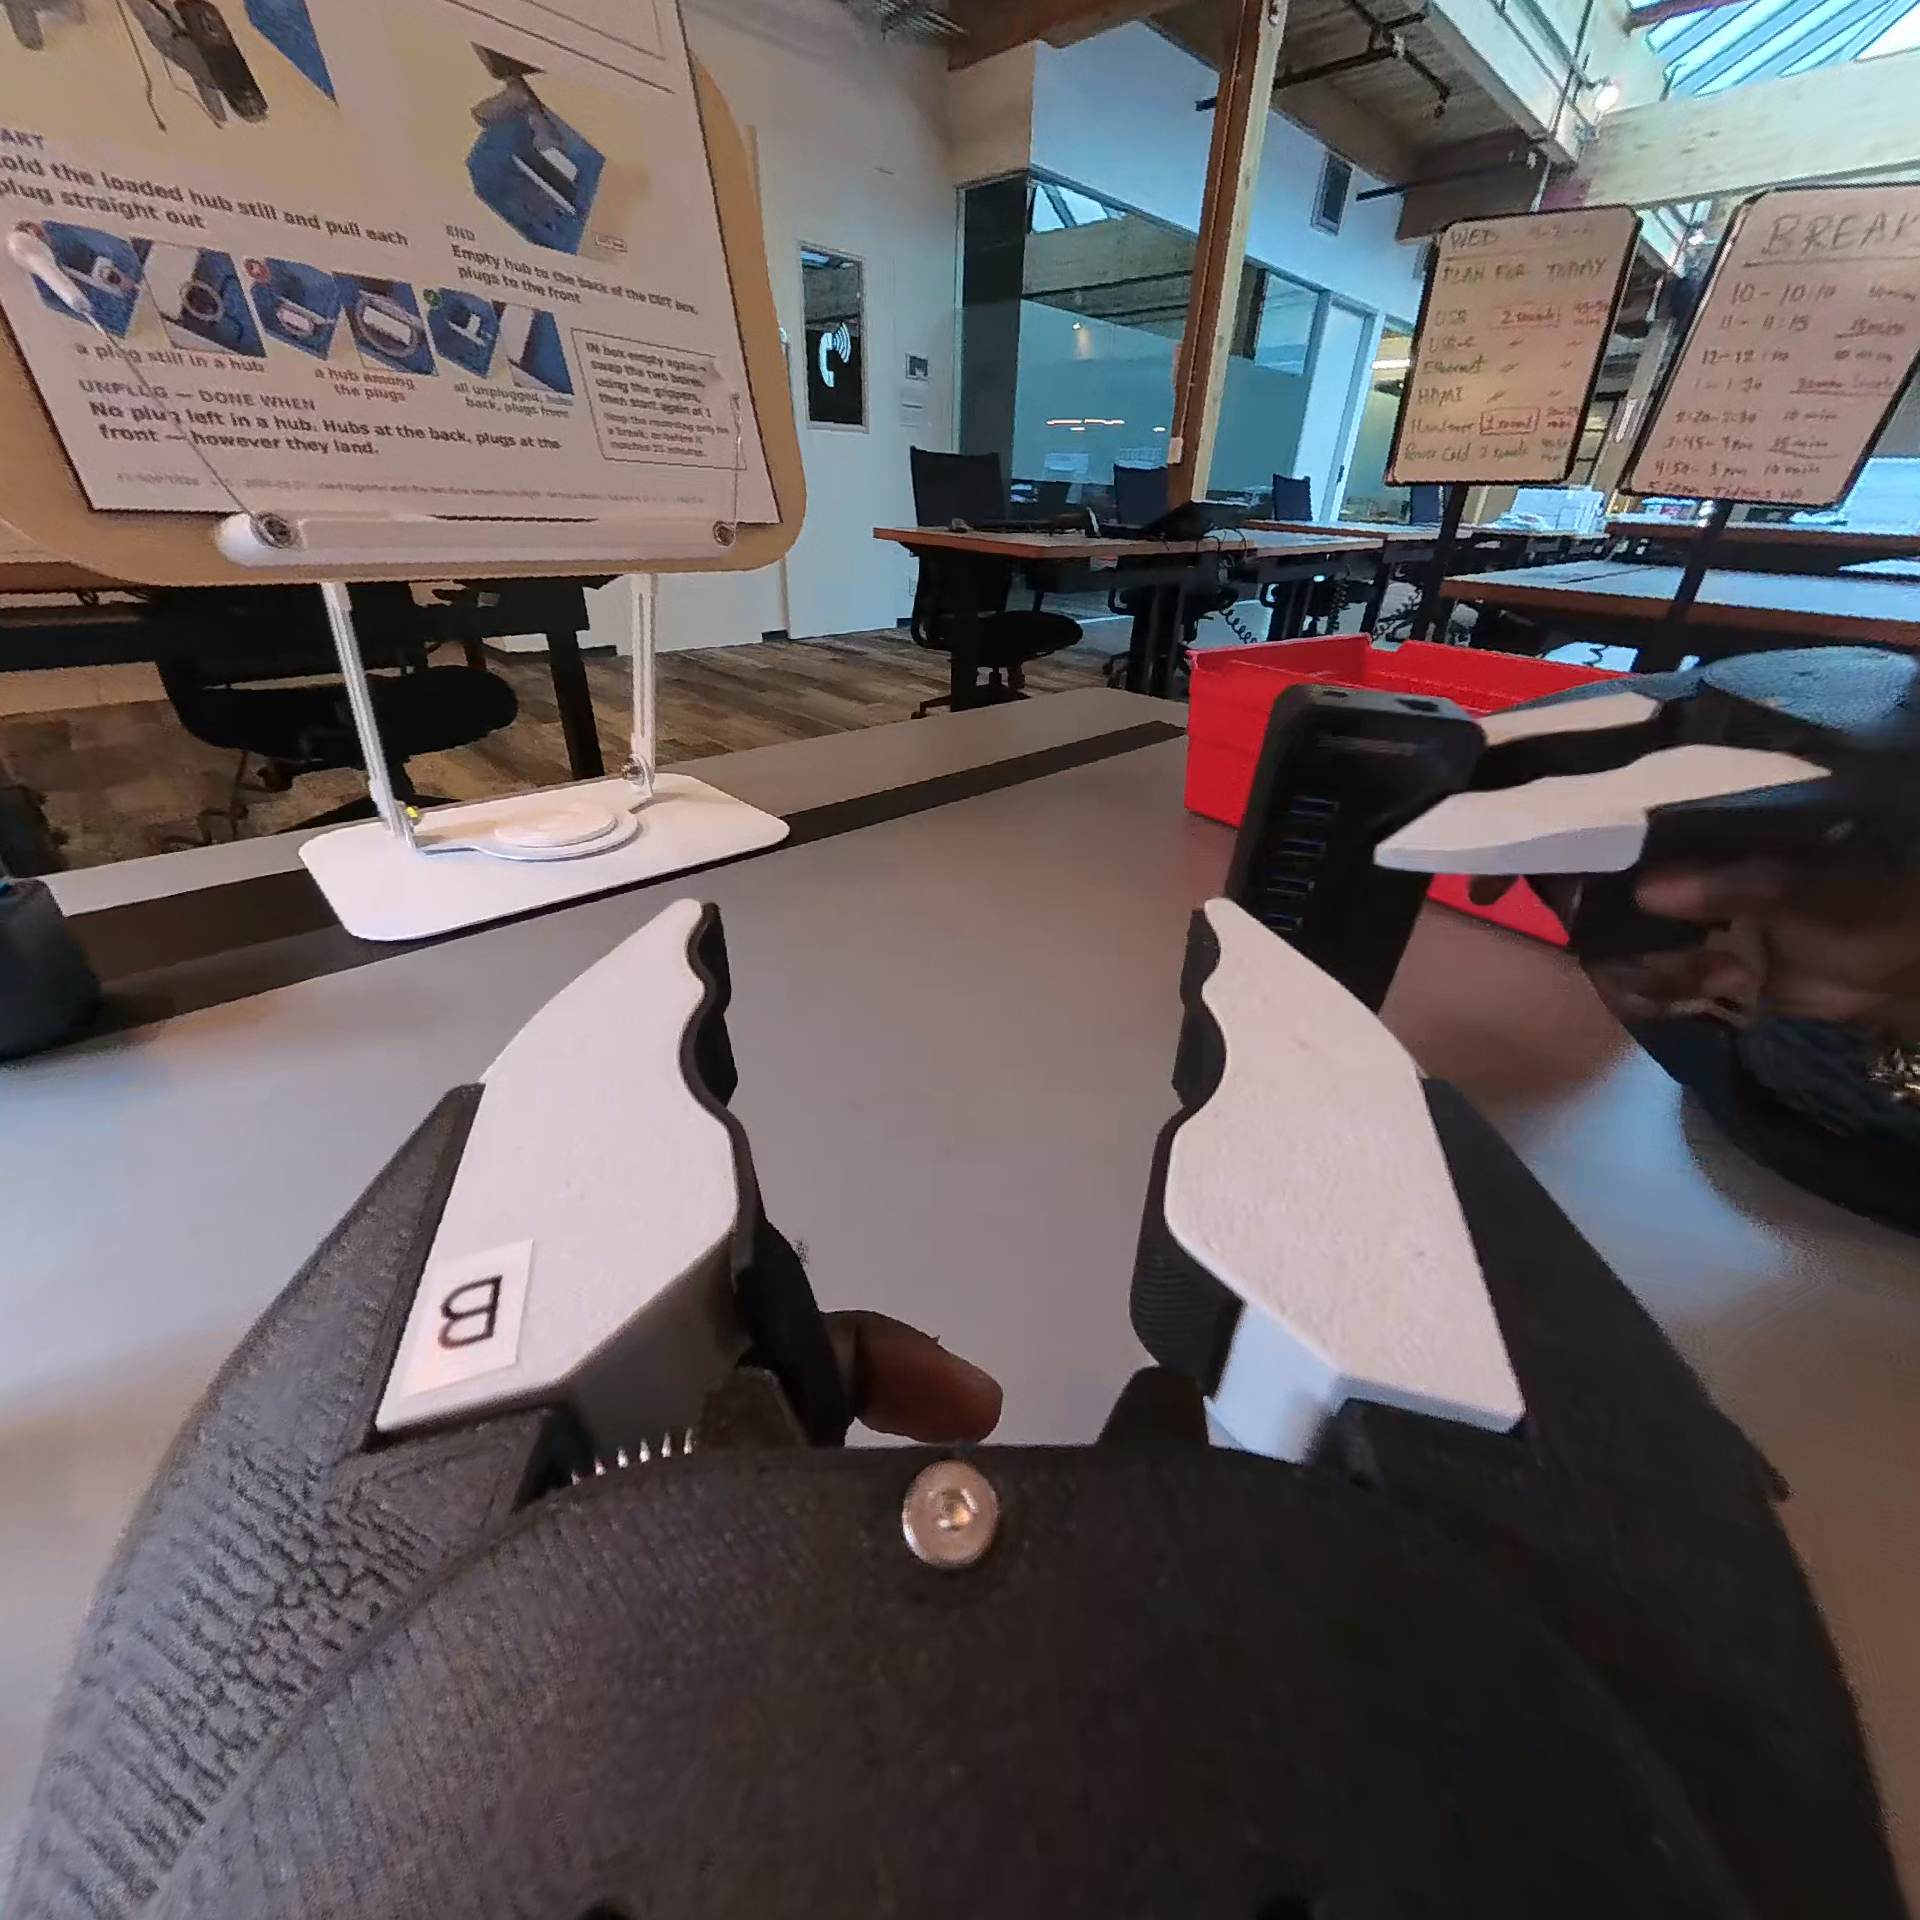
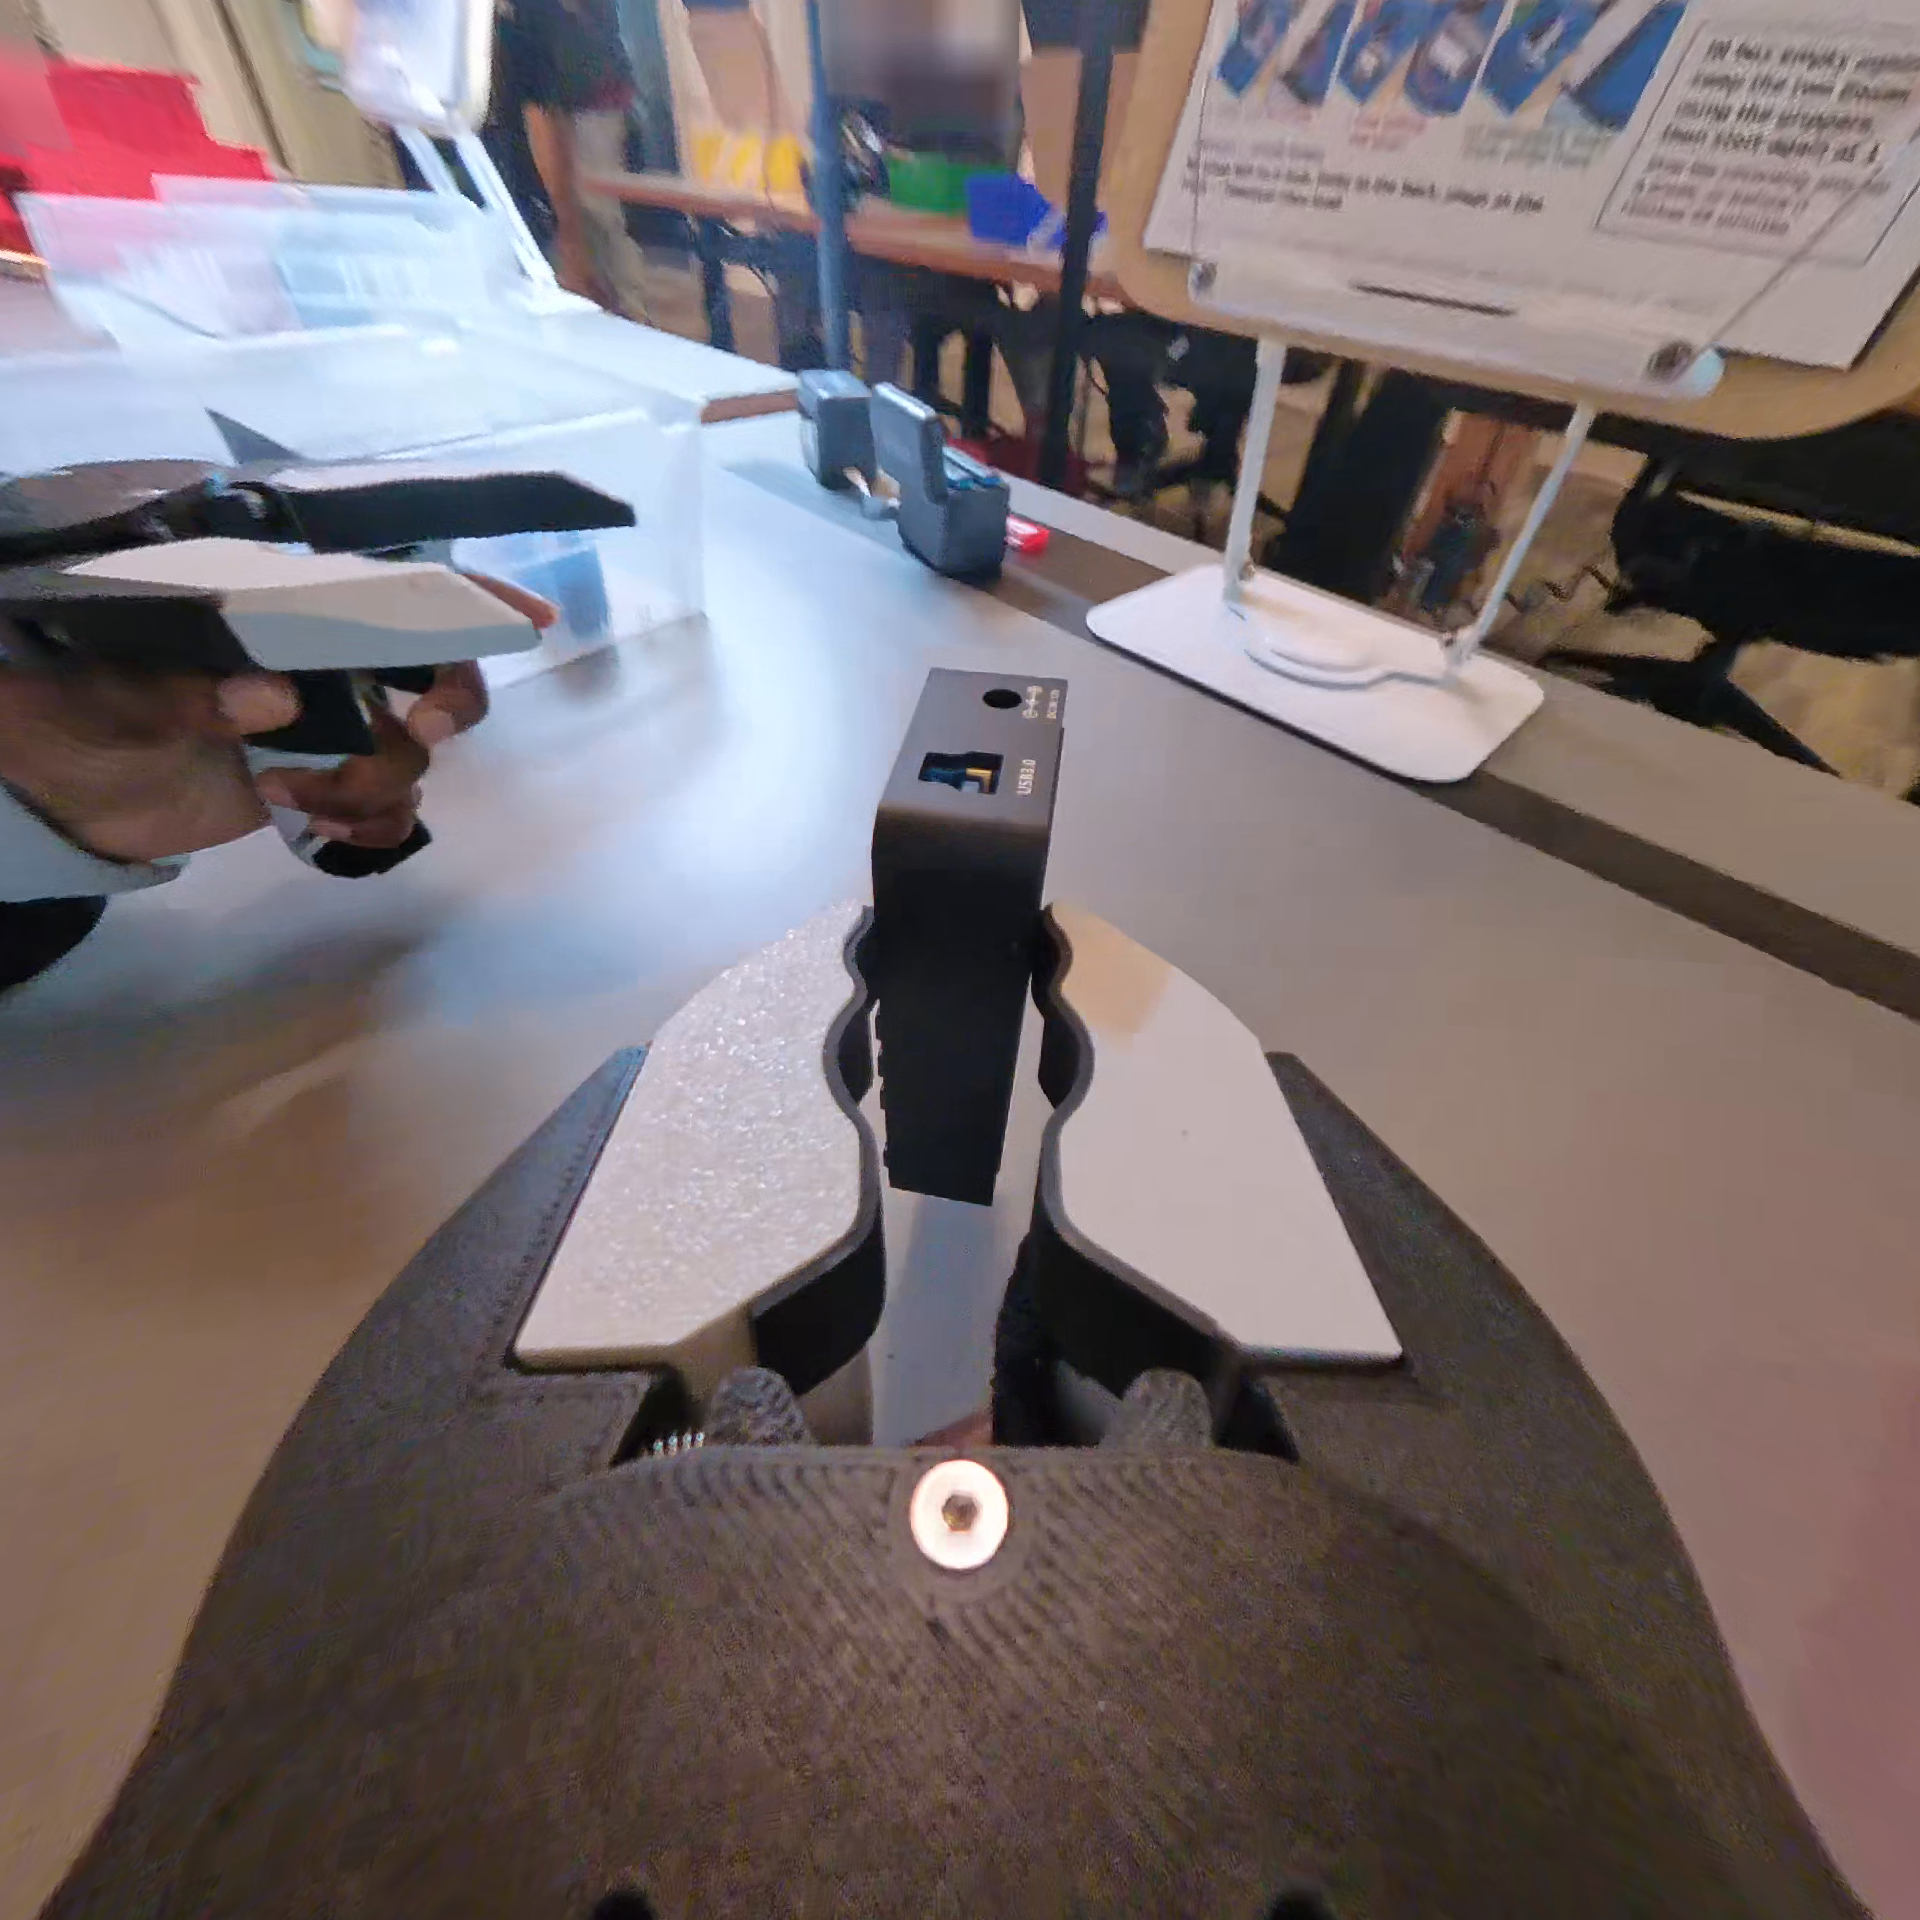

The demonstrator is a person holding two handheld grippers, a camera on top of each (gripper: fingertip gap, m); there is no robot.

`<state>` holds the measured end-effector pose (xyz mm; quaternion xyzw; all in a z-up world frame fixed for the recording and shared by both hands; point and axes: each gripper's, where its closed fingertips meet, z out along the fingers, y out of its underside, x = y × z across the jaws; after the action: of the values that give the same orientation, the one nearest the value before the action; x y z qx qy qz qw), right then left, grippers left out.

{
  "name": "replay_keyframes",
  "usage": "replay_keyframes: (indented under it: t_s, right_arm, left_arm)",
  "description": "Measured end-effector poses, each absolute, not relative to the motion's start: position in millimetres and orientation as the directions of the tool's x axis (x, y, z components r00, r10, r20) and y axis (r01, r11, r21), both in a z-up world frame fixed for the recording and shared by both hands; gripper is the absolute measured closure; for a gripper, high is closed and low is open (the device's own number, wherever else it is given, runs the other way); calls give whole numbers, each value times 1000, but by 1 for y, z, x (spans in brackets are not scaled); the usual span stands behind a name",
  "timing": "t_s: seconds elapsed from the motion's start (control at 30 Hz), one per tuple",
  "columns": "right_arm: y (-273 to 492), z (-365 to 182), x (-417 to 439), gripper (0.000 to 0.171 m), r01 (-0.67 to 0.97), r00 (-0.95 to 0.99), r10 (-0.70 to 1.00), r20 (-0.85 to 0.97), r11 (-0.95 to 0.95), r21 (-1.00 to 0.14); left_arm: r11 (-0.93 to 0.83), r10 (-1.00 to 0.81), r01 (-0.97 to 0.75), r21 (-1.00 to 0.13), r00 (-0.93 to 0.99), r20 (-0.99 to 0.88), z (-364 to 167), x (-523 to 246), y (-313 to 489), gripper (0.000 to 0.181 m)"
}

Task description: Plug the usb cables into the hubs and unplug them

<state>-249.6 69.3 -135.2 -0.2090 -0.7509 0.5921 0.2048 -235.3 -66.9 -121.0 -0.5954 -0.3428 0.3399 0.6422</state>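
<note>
While the right gripper (image 2: 951, 935) is clamping its white-faced fingers on the black rectangular USB hub (image 2: 961, 883), that hub is riding clear above the grey table (image 2: 1351, 987), long axis pointing away along the fingers, its end face with one socket and a round hole turned up toward the camera. From the left wrist view the same hub (image 1: 1340, 821) is showing a column of blue ports down its side, and that side is facing the left gripper (image 1: 956, 956), which is hovering with its fingers spread wide and nothing between them. No cable is showing in either view, so I judge the left hand is nearer to fetching one, then coming in square to that port face. There is small print on the hub's end face and a lettered sticker on the left gripper; I'm leaving both unread. Behind, a printed instruction sheet on a white stand (image 1: 540, 842) and a red plastic bin (image 1: 1226, 727) are sitting on the table.
</note>
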Motion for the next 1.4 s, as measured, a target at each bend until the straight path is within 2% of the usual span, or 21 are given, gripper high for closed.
replay_keyframes:
  t_s: [0.07,0.3,0.6,0.67,0.8,0.97,1.27,1.4]
  right_arm:
    - [79,-143,-250,143,73,-859,509,49,217,-974]
    - [86,-160,-253,143,38,-852,512,108,266,-963]
    - [89,-166,-253,142,65,-858,509,67,238,-969]
    - [89,-154,-252,124,46,-867,497,37,153,-987]
    - [105,-116,-253,102,42,-869,483,-105,-140,-989]
    - [128,-82,-252,91,63,-884,397,-248,-425,-903]
    - [136,-77,-258,71,15,-865,433,-254,-483,-875]
    - [142,-70,-258,65,-21,-861,443,-248,-518,-855]
  left_arm:
    - [70,846,-25,-997,530,46,-121,-236,-69,97]
    - [60,844,-6,-998,534,48,-127,-238,-67,97]
    - [40,837,-10,-999,547,28,-128,-236,-63,97]
    - [38,838,-11,-999,546,26,-128,-236,-63,97]
    - [35,838,-5,-999,545,26,-129,-237,-63,97]
    - [29,836,-19,-999,549,14,-127,-235,-62,97]
    - [-15,816,-51,-999,576,-42,-122,-228,-53,97]
    - [-48,755,-99,-994,648,-101,-97,-202,-38,97]
